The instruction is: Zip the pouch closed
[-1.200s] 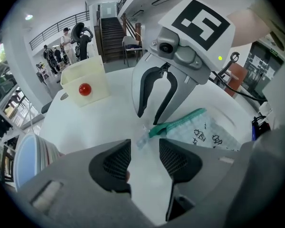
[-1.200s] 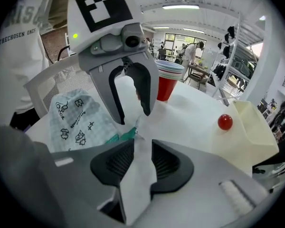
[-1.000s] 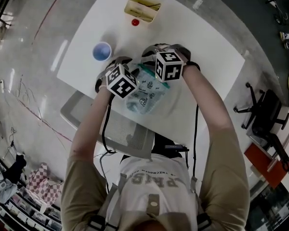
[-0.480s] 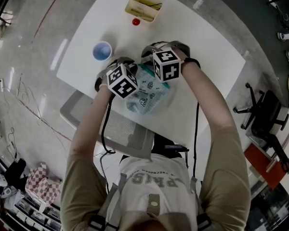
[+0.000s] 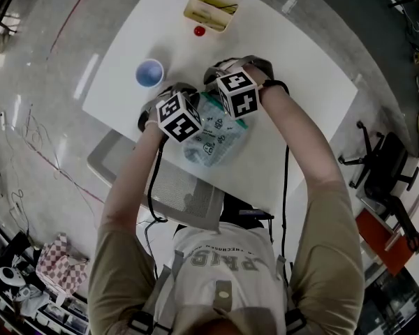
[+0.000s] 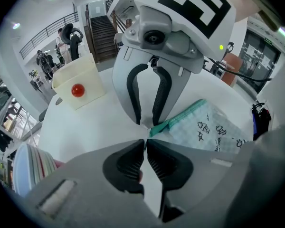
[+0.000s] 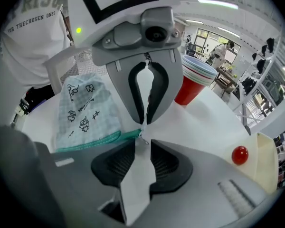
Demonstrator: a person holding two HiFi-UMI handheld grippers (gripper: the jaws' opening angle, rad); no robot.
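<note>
The checked pouch lies on the white table near the person's edge, with its teal zipper edge on the far side. The left gripper has just been closing — its jaws are now nearly together, pinching the end of that teal edge. Just beside it the right gripper has its jaws spread; the small zipper pull sits at their mouth, not pressed. Farther out stands a stack of cups — and beyond it a cream box with a red ball just beside it.
</note>
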